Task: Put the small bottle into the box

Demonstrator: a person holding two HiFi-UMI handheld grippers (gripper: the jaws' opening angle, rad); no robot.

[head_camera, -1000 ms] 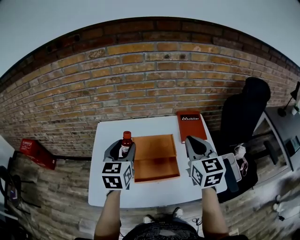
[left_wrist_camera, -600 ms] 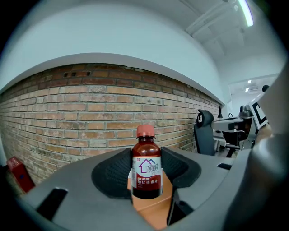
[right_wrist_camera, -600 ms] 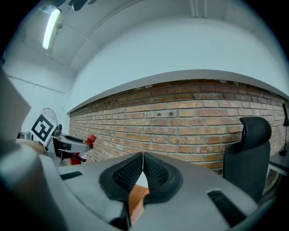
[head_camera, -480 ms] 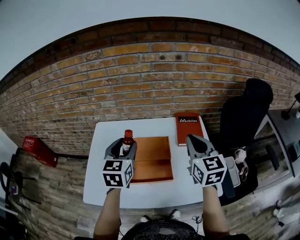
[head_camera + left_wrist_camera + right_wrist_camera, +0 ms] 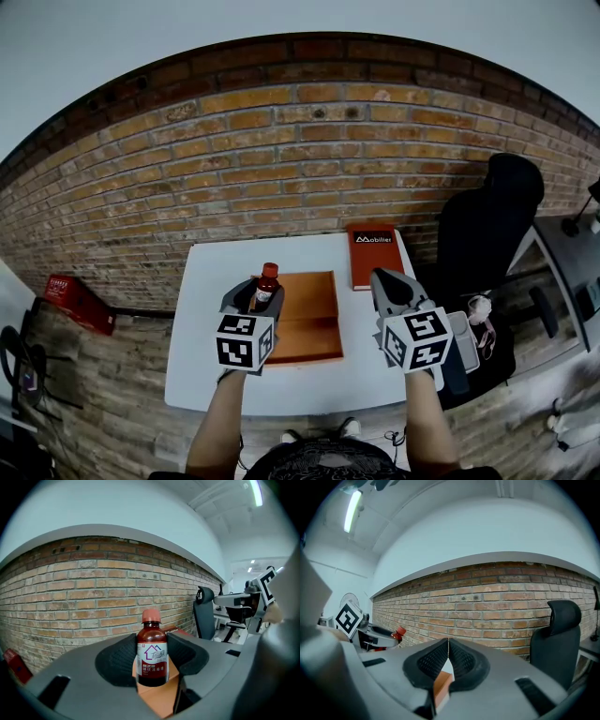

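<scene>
Left gripper view is showing the left claw (image 5: 152, 641) clamping wide on the small brown bottle (image 5: 152, 660) — upright, hovering at the left edge of the orange box (image 5: 314, 314), mid-frame. Shifting rightward, then lowering level past the rim, seems best; the right claw (image 5: 448, 656) is idling — closed, empty.

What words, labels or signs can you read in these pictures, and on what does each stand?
"Mobilier": white print on the red book on the table.
On the small bottle: white label with a house logo and Chinese print, too small to read surely.
Red case at far left: white print, too blurred to read.
</scene>
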